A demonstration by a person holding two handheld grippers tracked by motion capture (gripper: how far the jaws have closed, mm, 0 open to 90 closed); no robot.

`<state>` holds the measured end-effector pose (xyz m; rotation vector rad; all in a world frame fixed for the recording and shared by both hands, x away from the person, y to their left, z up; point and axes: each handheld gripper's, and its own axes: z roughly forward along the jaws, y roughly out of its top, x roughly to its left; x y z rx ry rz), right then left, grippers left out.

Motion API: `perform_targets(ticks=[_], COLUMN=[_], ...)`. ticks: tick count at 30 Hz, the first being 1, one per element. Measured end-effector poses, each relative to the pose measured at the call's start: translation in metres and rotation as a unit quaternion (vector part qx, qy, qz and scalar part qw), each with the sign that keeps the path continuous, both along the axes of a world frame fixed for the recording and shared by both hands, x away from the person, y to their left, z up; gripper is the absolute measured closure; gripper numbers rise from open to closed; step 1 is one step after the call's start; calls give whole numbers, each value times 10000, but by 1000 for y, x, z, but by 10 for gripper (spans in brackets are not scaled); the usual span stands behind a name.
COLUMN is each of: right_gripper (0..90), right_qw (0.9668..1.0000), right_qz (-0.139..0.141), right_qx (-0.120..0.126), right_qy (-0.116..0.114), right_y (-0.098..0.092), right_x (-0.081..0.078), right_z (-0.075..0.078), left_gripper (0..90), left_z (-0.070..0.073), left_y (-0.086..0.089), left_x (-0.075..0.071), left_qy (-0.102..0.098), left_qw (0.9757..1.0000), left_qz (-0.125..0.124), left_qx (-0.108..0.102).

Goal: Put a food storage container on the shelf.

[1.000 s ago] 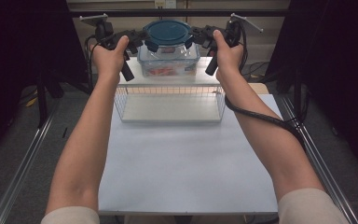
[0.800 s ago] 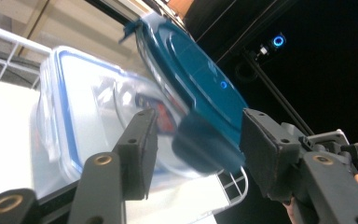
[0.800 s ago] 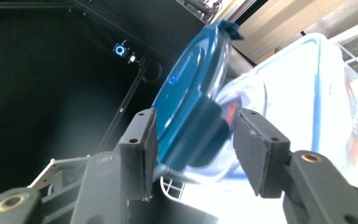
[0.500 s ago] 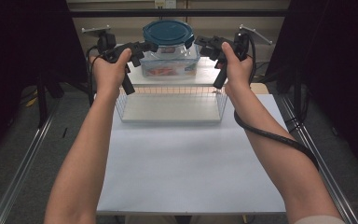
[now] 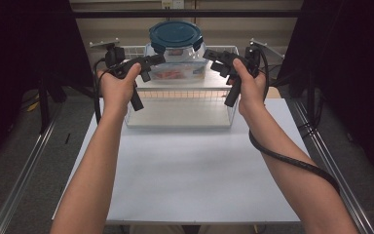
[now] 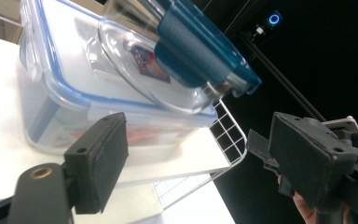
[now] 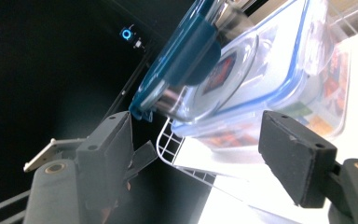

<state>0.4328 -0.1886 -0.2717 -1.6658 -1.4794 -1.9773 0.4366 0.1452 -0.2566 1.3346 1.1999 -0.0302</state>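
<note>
At top centre of the high view, the bowl (image 5: 176, 41) sits on the box (image 5: 180, 70). My left gripper (image 5: 152, 66) and right gripper (image 5: 213, 61) flank it, jaws just opened, clear of both.

- I count two food containers, stacked: one round glass container with a dark teal lid (image 5: 176, 38) on top, and one rectangular clear box with a blue-edged lid (image 5: 176, 69) under it.
- One white wire rack (image 5: 182, 95) carries both (its top shelf, as far as I can tell).
- One white table (image 5: 185, 170) lies under the rack.
- I hold two grippers: my left gripper (image 5: 152, 62) and my right gripper (image 5: 213, 57), each with two black jaws.
</note>
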Motion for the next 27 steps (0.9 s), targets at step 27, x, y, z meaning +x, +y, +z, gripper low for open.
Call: perform_targets(ticks=[27], right_gripper=[176], right_qw=[9993], right_qz=[381], right_qx=[59], right_qy=[-3], right_y=[-13], right_x=[-31], right_z=[-36], left_gripper=[57], left_z=[-28], left_y=[-5], left_x=[-21], left_qy=[4], left_qw=[9998], left_qz=[-188], left_qx=[32])
